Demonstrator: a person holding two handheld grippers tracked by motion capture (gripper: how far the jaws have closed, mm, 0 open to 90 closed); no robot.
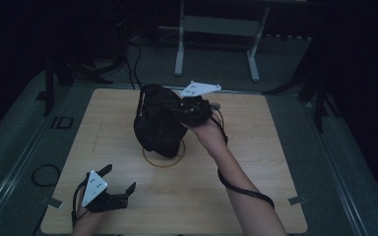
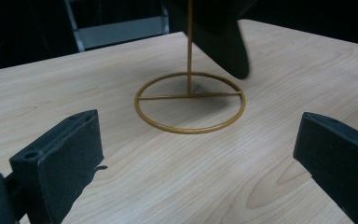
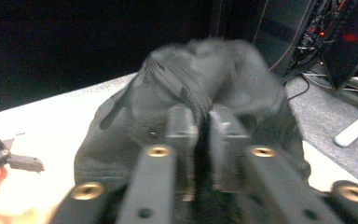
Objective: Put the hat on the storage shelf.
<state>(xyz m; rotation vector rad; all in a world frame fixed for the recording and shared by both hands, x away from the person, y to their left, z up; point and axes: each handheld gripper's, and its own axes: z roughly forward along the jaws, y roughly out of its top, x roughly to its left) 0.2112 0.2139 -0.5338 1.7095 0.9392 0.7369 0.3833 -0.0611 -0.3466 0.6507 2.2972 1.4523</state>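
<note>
Mid-frame in the high view, our right gripper (image 1: 189,112) pinches the black cap (image 1: 158,124) between nearly closed fingers, over the gold stand (image 2: 189,100), seemingly to hang it. Our left gripper (image 1: 114,185) waits lower left on the bench (image 1: 256,147), fingers spread wide, empty.

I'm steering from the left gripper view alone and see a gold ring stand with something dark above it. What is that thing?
Observer: A black cap hanging over the stand.
Operator: Is anything holding it?
Observer: Yes, the right gripper is shut on its fabric.
Operator: And where is my left gripper on the table?
Observer: The left gripper sits open near the table's front left corner, apart from the cap.
</note>
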